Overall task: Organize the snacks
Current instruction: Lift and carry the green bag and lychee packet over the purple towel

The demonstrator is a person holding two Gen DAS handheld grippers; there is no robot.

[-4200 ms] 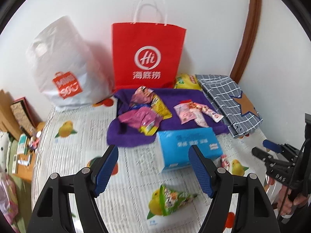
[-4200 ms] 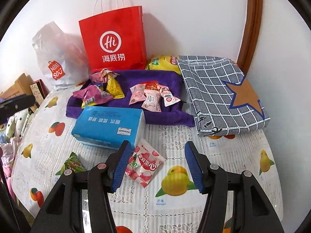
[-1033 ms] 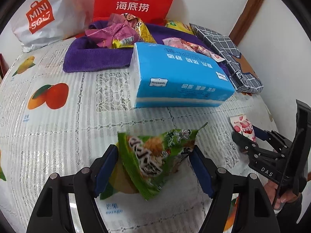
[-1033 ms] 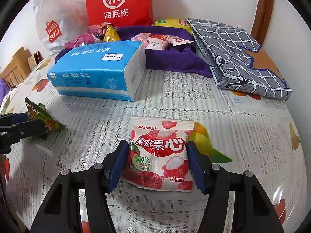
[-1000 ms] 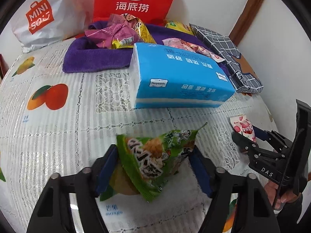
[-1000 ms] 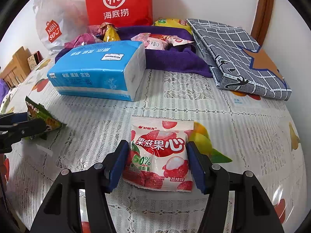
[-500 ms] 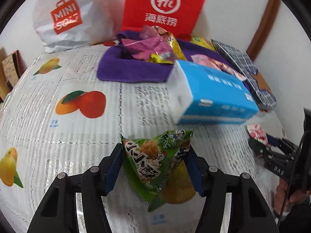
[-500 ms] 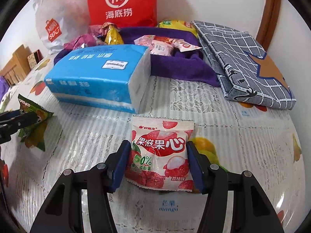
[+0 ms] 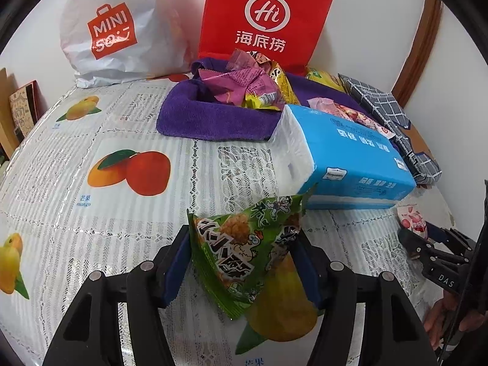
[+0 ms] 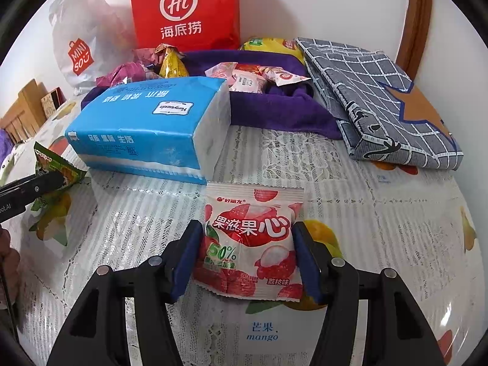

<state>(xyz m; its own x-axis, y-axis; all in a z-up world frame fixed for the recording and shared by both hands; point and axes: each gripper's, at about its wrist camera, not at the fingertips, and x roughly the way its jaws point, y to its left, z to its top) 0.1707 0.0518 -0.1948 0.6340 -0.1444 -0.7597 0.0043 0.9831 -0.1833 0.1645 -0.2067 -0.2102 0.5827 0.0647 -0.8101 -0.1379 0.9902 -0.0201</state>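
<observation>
- Left wrist view: the left gripper has its 2 blue pads against the sides of a green snack packet, and its jaws are opening slightly. The packet is a crinkled triangular pouch with bold black-and-white characters and a cartoon chicken; it stands tilted between the pads, its tip pointing forward toward the blue tissue pack just ahead.
- Beyond the tissue pack, a purple towel carries pink and yellow wrappers; a red paper bag and a white plastic bag stand behind it.
- Right wrist view: the right gripper is clenched on a pink-and-white lychee sweet packet, a flat rectangular sachet with red fruit pictures and "50%" in green, lying face up between the pads over the fruit-print tablecloth.
- Forward and right of it lies a folded grey checked cloth.
</observation>
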